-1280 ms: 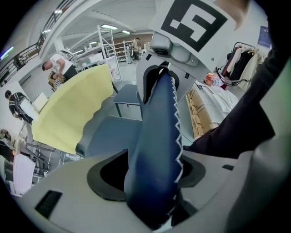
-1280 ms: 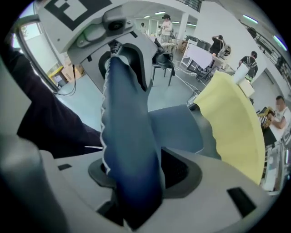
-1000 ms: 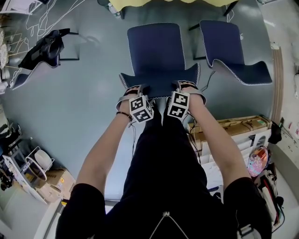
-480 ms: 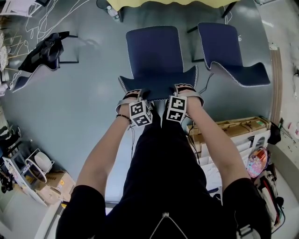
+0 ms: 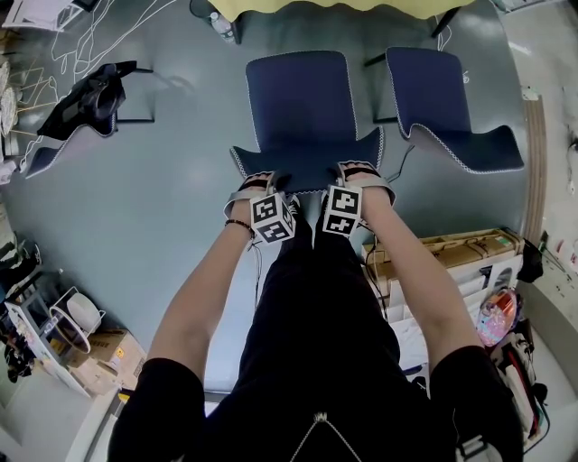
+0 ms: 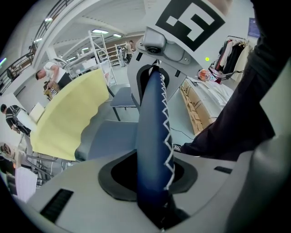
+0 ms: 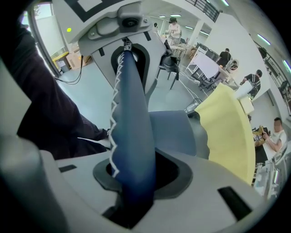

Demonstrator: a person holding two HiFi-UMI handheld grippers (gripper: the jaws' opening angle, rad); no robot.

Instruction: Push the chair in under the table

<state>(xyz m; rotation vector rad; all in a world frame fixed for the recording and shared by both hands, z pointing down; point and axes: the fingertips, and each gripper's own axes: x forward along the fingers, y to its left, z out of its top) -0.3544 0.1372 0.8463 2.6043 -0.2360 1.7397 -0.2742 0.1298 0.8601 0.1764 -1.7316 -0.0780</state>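
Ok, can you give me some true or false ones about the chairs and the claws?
1. Both the left claw and the right claw grip the backrest of the middle chair. True; their jaws have just been closing on it.
2. The table is red. False: it is yellow.
3. The middle chair is already tucked under the table. False: its whole seat is out on the floor.
4. Another blue chair stands on its right. True.
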